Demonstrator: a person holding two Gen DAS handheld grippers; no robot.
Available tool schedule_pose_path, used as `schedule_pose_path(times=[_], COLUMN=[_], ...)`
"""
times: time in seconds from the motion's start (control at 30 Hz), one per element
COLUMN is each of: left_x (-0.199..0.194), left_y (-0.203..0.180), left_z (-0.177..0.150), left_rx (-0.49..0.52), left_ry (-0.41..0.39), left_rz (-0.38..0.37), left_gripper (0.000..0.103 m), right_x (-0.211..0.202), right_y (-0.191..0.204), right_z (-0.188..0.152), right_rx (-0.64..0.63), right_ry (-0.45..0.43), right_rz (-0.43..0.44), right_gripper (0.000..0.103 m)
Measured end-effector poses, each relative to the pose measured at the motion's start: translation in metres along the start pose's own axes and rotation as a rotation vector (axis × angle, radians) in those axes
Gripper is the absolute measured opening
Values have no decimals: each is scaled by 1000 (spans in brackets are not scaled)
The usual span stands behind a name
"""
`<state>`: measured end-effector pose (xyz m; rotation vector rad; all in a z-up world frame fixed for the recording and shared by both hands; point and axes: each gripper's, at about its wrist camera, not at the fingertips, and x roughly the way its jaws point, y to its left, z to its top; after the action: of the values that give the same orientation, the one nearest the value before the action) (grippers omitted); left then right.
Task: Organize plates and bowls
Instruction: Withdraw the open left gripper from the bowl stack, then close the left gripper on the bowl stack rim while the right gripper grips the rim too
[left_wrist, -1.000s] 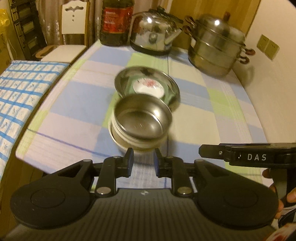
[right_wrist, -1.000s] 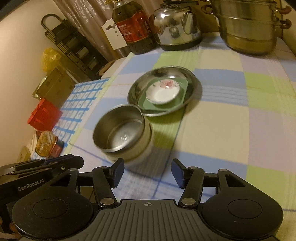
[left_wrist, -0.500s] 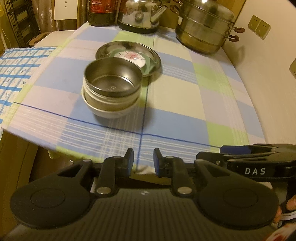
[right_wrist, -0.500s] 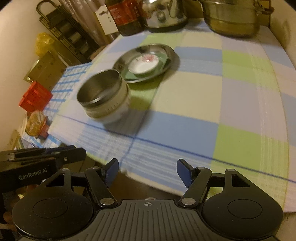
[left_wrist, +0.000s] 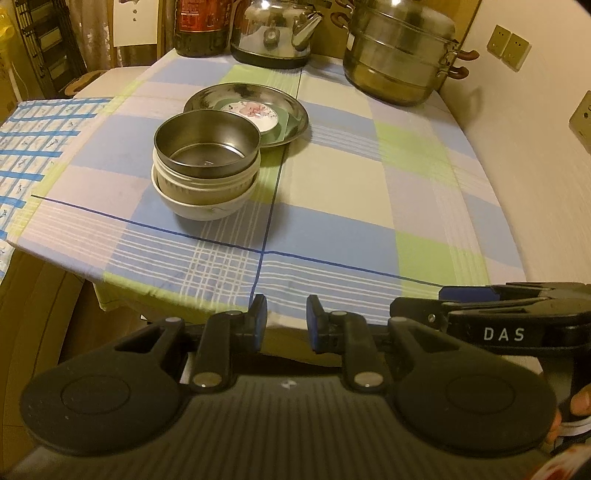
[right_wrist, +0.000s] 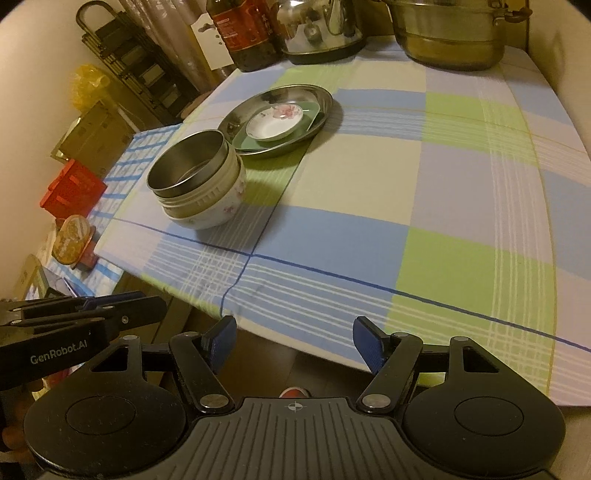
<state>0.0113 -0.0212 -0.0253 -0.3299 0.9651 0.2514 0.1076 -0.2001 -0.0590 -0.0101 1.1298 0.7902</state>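
The left gripper (left_wrist: 286, 319) is hovering off the near edge of the table (left_wrist: 424, 177), its jaws standing only a narrow gap apart with nothing between them. The right gripper (right_wrist: 291, 341) is hanging beside it, also short of the table; its jaws have just been opening and are now gaping wide, gripping nothing. A fingertip is peeking in at the right border of the left wrist view, mostly cut off.

On the near left part of the checked tablecloth (right_wrist: 443, 184), a stack of three bowls is sitting upright, mouths facing up: a steel bowl (left_wrist: 207, 144) is nesting in a ribbed cream bowl (left_wrist: 207, 181), which is resting in a white floral bowl (right_wrist: 221, 212). The two lower bowls are showing only their outer walls.

Just beyond, touching or nearly touching the stack, a round steel plate (right_wrist: 275, 122) is lying flat, carrying a green plate (right_wrist: 314, 110) with a small white flowered saucer (right_wrist: 275, 123) on top. The bowl stack is hiding the steel plate's near rim in the left wrist view.

At the far edge, a dark bottle (left_wrist: 201, 27), a steel kettle (left_wrist: 277, 31) and a tiered steel steamer pot (left_wrist: 399, 55) are standing, their tops cut off.
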Motion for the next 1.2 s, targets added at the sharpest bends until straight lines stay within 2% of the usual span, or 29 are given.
schedule_pose_path(times=[0.63, 0.83, 1.1, 1.13, 1.17, 1.2], left_x=[-7, -8, -2, 1, 4, 9], left_y=[-2, 23, 69, 75, 79, 84], left_z=[2, 16, 61, 69, 75, 84], left_rx=[-10, -41, -34, -22, -9, 5], left_ry=[-19, -60, -143, -153, -161, -166], left_rz=[31, 46, 86, 90, 94, 101], left_gripper=[20, 20, 20, 20, 20, 20], right_x=[-6, -2, 11, 15, 19, 24], right_y=[-6, -2, 12, 14, 16, 17], right_z=[3, 17, 51, 56, 61, 67], right_rx=[-1, -2, -8, -12, -12, -7], right_ry=[-14, -41, -154, -171, -183, -192], right_rz=[11, 11, 41, 49, 60, 68], right_gripper=[70, 70, 69, 65, 55, 50])
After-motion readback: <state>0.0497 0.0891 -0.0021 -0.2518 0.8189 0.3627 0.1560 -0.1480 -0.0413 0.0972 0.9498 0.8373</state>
